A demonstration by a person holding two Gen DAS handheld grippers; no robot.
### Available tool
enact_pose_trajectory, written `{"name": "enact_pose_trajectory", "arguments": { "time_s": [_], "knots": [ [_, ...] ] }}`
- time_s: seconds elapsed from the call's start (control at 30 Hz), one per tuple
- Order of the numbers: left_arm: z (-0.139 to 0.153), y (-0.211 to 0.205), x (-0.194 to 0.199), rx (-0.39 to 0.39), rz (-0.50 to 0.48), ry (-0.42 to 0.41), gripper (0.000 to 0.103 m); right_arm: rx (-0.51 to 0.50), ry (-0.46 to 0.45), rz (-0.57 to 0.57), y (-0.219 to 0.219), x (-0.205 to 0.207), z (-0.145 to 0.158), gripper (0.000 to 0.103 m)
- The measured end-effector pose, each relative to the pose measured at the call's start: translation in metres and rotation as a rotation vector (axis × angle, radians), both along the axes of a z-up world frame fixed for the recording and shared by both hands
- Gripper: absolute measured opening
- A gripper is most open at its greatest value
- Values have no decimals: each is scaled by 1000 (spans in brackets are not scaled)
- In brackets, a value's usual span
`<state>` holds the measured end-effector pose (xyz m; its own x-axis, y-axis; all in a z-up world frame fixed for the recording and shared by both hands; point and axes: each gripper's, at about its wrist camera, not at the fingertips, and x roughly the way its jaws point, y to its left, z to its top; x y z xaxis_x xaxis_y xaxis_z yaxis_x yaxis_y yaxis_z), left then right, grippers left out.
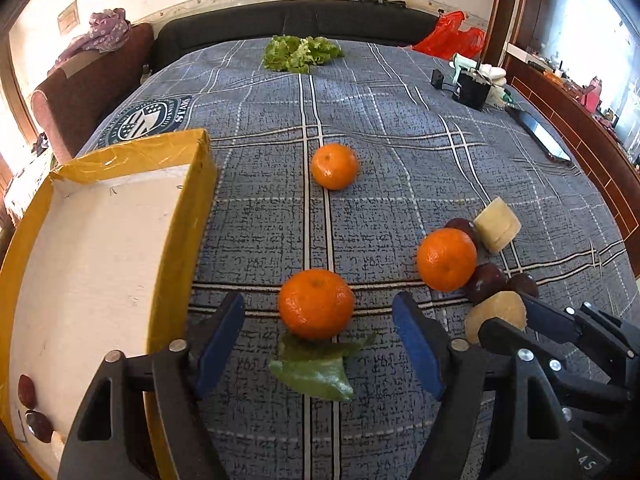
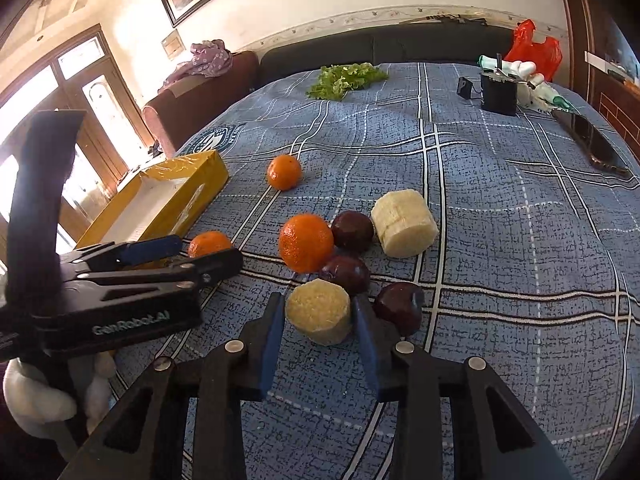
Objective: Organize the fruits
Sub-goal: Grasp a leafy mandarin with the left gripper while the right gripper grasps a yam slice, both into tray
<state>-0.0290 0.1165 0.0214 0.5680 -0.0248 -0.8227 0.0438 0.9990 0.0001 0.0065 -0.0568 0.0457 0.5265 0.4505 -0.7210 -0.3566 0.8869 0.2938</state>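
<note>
The right gripper [image 2: 318, 316] clenched a pale cut cane piece [image 2: 319, 311] near the bed's [image 2: 520, 240] front edge, pads seemingly touching its fibrous flanks. It looked stiff and light, best held across the round sides. The left gripper [image 1: 318, 338] stood released around an orange [image 1: 316, 303], firm but rollable, just beside the yellow box [image 1: 192, 216].

Bright daylight; blown-out windows; fisheye-warped edges.
</note>
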Motion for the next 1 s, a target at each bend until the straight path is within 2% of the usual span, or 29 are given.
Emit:
{"name": "enact_pose_trajectory", "arguments": {
  "time_s": [0.03, 0.07, 0.23, 0.47, 0.67, 0.8, 1.0],
  "knots": [
    [0, -2, -1, 27, 1, -12, 49, 2, 1, 0, 0, 1, 0, 38],
    [-1, -5, -1, 35, -10, -11, 34, 3, 2, -1, -1, 1, 0, 38],
    [4, -3, -9, -7, 8, -25, 36, 6, 0, -2, -1, 1, 0, 37],
    [38, 24, -39, -127, 61, -100, 36, -2, -43, 1, 0, -6, 6, 37],
    [67, 71, -80, -213, 138, -165, 36, -13, -84, 14, 5, -13, 14, 37],
    [86, 115, -108, -249, 205, -215, 36, -10, -109, 30, 10, -23, 33, 37],
    [97, 182, -124, -221, 335, -249, 36, 31, -148, 128, 46, -31, 79, 37]
  ]
}}
